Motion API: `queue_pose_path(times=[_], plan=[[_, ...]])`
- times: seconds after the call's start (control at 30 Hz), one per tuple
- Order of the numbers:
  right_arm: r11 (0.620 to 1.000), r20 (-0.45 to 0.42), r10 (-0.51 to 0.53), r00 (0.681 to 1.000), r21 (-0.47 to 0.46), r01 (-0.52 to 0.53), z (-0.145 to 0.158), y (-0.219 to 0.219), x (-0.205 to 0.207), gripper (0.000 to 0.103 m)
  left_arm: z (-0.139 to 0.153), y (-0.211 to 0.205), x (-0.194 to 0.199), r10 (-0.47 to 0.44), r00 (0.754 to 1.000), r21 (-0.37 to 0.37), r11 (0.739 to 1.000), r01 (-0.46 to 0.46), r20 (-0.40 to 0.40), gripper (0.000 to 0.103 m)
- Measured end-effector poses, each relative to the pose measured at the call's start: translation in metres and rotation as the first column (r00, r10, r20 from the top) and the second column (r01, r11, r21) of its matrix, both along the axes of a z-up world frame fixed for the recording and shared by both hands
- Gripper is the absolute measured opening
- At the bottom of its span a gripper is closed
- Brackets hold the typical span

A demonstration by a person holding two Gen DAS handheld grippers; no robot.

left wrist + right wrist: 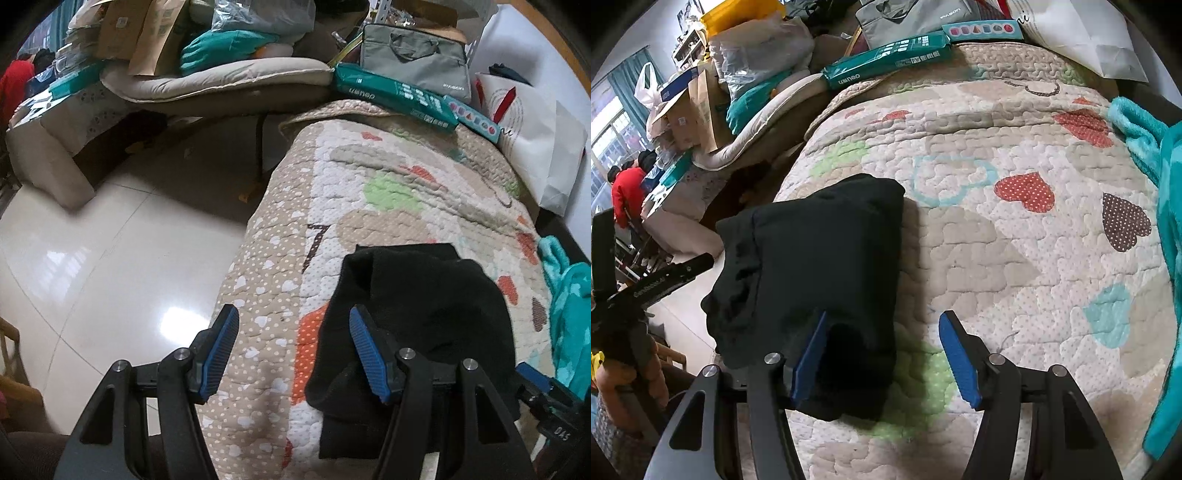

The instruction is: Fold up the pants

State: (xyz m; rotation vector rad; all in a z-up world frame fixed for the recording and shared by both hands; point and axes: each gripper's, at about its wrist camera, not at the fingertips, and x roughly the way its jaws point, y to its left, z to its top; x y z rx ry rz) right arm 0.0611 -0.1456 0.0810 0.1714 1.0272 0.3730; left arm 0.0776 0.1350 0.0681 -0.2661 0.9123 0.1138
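The black pants (424, 314) lie folded into a compact bundle on a quilted heart-pattern bedspread (369, 192). My left gripper (291, 354) is open and empty, just left of the bundle, its right finger at the bundle's left edge. In the right wrist view the pants (820, 266) lie left of centre. My right gripper (882, 358) is open and empty, above the bundle's near right corner, its left finger over the cloth. The left gripper's body (646, 288) shows at that view's left edge.
A teal fleece blanket (1160, 221) lies along the bed's right side. Green paper packs (399, 96), a grey bag (413, 66) and a white paper bag (532, 136) sit at the far end. Tiled floor (110, 258) lies left of the bed, with a cluttered sofa (207, 81) beyond.
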Motion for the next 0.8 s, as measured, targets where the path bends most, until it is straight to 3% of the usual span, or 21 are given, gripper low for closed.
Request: queue_pose_path(times=[0.4,0.8], plan=[[0.997,0.062,0.018,0.998,-0.070,-0.014,0.009,0.011,-0.005,0.069,0.010,-0.009,-0.002,-0.026,0.999,0.048,0.999,0.023,0.043,0.062],[0.990,0.102,0.074,0.992,-0.126,-0.061,0.017,0.031,-0.013,0.071,0.007,-0.012,-0.002,-0.032,0.999,0.049,0.998,0.031,0.015,0.062]])
